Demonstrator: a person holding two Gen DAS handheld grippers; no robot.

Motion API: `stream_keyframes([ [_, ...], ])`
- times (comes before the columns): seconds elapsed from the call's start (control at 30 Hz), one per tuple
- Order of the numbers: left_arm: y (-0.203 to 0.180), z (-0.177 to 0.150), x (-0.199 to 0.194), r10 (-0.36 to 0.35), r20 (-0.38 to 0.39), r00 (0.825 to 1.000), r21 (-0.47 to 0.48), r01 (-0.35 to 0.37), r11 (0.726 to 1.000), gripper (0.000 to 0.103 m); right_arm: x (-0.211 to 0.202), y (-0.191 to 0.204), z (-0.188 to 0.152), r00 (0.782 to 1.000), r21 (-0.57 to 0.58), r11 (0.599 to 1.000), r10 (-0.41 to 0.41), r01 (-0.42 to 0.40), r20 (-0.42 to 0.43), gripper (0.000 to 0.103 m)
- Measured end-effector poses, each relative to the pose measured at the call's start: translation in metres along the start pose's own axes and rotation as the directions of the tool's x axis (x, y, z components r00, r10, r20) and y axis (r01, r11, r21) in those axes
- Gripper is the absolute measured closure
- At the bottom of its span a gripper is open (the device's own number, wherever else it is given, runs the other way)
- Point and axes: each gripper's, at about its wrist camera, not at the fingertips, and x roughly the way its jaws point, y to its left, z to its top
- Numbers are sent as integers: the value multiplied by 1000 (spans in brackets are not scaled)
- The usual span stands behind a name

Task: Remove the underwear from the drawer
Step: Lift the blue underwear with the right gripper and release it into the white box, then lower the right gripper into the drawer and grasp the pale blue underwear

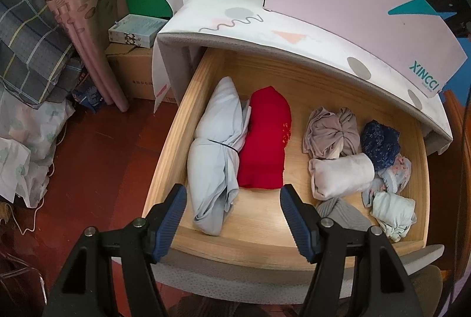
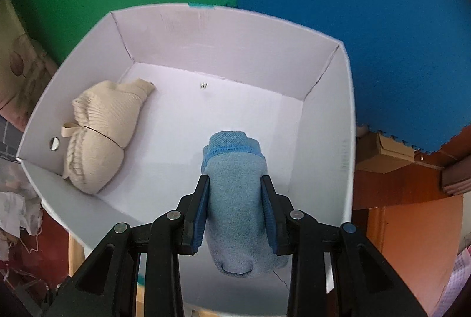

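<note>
In the left wrist view the wooden drawer (image 1: 164,161) is pulled out. It holds a pale blue bundle (image 1: 215,152), a red roll (image 1: 265,140) and several small rolled underwear pieces (image 1: 341,175) at the right. My left gripper (image 1: 232,208) is open and empty above the drawer's front edge. In the right wrist view my right gripper (image 2: 235,199) is shut on a blue rolled underwear piece (image 2: 235,199) and holds it over the white box (image 2: 326,134). A beige rolled garment (image 2: 100,140) lies in the box's left corner.
The white box (image 1: 353,8) stands on the patterned cabinet top (image 1: 235,19) above the drawer. Fabric piles (image 1: 35,58) and cardboard boxes (image 1: 132,72) sit on the red floor at the left. Green and blue foam mats (image 2: 353,22) line the wall behind.
</note>
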Motion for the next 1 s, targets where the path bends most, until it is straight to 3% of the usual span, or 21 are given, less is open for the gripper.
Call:
stream_keyframes([
  [0.23, 0, 0, 0, -6, -1, 1000, -1, 6, 1000, 35, 5, 7, -5, 1000, -19, 1000, -12, 12, 11, 66],
  [0.5, -1, 0, -1, -2, -2, 1000, 2, 2, 1000, 35, -66, -4, -35, 995, -41, 998, 60, -57, 74, 66],
  [0.63, -2, -1, -1, 1, -2, 1000, 3, -1, 1000, 35, -88, -15, -66, 996, -64, 995, 75, -72, 54, 58],
  [0.83, -1, -1, 1, 5, -9, 1000, 5, -5, 1000, 35, -90, -25, -131, 996, -105, 991, 80, -84, -43, 58],
  [1.0, 0, -1, 3, 0, -26, 1000, 8, 1, 1000, 35, -54, -20, -183, 983, -155, 984, 66, -92, -169, 58],
])
